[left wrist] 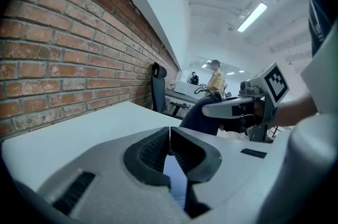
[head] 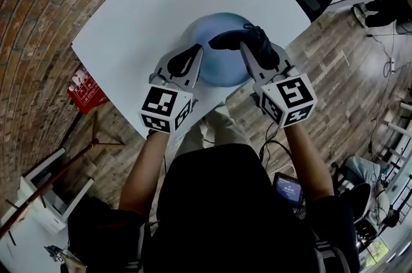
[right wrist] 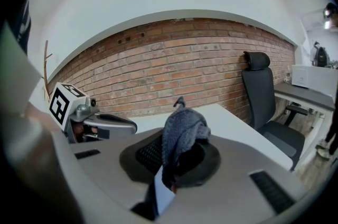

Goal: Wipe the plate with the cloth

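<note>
A light blue plate (head: 222,65) lies on the white table (head: 141,14), near its front edge. My left gripper (head: 196,54) is shut on the plate's left rim; in the left gripper view the blue plate (left wrist: 174,178) shows between the closed jaws of that gripper (left wrist: 170,138). My right gripper (head: 248,46) is shut on a dark grey cloth (head: 241,38), which rests on the plate's far right part. In the right gripper view the cloth (right wrist: 182,130) bunches up out of the right gripper (right wrist: 177,157), and the left gripper (right wrist: 105,123) shows at the left.
The table's front edge runs just under both grippers, with wooden floor below. A red object (head: 87,90) lies on the floor at the left. A brick wall (right wrist: 174,64) and an office chair (right wrist: 264,96) stand beyond the table. A person (left wrist: 215,77) stands far off.
</note>
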The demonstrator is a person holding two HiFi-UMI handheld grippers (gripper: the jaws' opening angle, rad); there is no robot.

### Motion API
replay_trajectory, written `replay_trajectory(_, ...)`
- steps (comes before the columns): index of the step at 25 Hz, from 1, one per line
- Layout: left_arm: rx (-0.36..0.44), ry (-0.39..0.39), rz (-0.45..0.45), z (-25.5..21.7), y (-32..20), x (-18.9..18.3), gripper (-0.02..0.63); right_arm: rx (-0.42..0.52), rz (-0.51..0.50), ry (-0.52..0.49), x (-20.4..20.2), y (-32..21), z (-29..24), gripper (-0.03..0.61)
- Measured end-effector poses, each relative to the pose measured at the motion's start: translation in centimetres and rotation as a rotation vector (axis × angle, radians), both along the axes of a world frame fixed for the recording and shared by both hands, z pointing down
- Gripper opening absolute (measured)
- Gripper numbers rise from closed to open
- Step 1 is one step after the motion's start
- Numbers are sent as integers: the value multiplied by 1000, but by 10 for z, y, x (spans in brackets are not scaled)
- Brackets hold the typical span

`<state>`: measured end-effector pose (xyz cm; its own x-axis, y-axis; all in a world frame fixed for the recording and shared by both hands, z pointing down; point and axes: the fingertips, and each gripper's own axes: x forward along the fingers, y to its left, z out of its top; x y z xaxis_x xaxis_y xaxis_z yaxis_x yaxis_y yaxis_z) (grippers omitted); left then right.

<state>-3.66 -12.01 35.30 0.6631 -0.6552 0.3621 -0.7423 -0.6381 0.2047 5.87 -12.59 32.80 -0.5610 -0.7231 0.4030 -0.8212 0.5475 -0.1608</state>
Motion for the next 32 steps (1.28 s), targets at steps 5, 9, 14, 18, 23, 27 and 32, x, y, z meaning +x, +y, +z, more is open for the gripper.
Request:
replay_trajectory(5,-30,8,-21,20,-2,-3,20,-34,9,-1,4,0,21,41)
replay_trajectory(9,-62,-1,-30,40,-3,-6,20,-44,3,7,1,2,36,41)
replay_trajectory(14,-93,-14,-41,59,-1,-12,20,-55,-2,12,1,4,53,41)
replay_trajectory(18,-108,-34,-45,72,-5,-16,20,-75,-6,17,-1,3,66,41)
replay_trajectory(23,-114,-68,-41,87,-16,-20,20,-99,-8,23,-3,-1,82,41)
replay_trajectory(27,-111,-126,-19,100,-22,-18,21,-120,-17,29,-3,-1,93,41)
replay_trajectory(32,-125,-155,-9,114,-29,-20,21,-142,-30,31,-9,1,101,41)
